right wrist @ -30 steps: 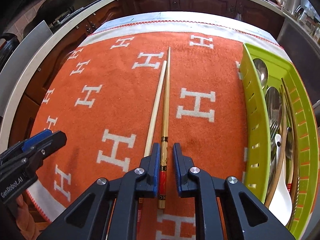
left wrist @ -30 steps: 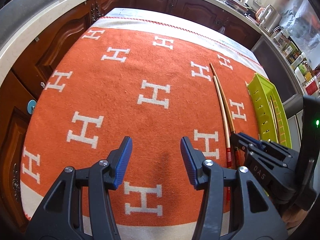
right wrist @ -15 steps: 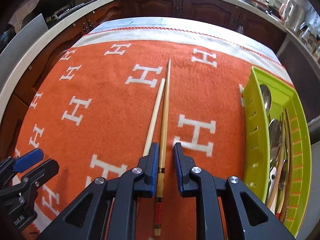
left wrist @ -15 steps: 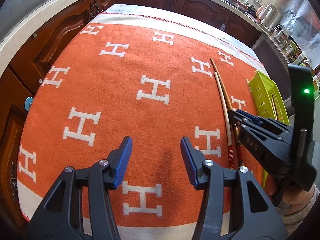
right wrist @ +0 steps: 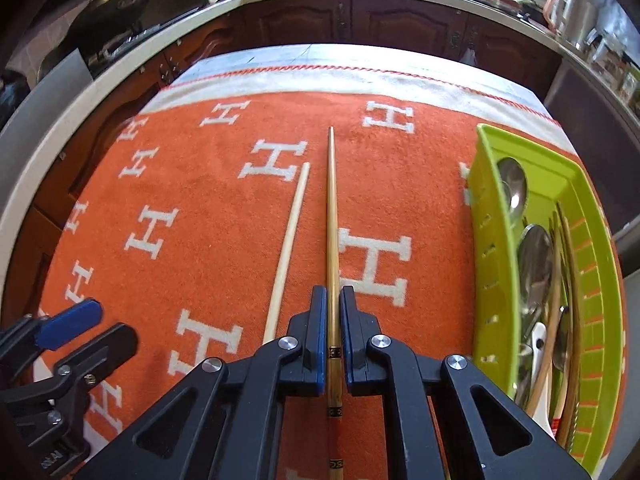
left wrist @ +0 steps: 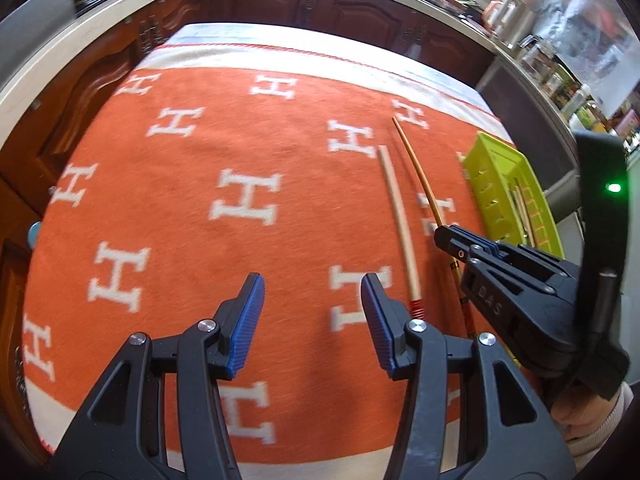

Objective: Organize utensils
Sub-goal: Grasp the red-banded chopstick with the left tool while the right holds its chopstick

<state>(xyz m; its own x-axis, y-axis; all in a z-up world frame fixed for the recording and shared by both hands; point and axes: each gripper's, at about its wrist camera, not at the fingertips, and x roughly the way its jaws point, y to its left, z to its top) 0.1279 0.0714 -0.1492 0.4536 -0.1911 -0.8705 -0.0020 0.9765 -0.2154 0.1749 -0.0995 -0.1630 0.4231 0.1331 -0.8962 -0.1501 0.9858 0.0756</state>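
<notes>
Two chopsticks are on the orange blanket (right wrist: 208,216). My right gripper (right wrist: 333,292) has its jaws closing, and both blue pads press on the darker golden chopstick (right wrist: 332,208), which points away from me. The pale chopstick (right wrist: 291,236) lies loose just to its left. In the left wrist view my left gripper (left wrist: 311,280) hangs open over bare blanket with nothing between its fingers. There the pale chopstick (left wrist: 396,208) passes right of it, and the right gripper (left wrist: 440,236) holds the golden chopstick (left wrist: 416,172). The lime green tray (right wrist: 486,200) stands at the right.
The tray holds spoons (right wrist: 514,188), a white utensil and several wooden chopsticks. Dark wooden cabinets (right wrist: 400,20) and a pale countertop edge ring the table. My left gripper (right wrist: 72,328) shows at the lower left of the right wrist view.
The right gripper's jaws have shut on the golden chopstick, which now sits a little apart from the pale one. The left gripper has drifted nearer the chopsticks, its opening unchanged.
</notes>
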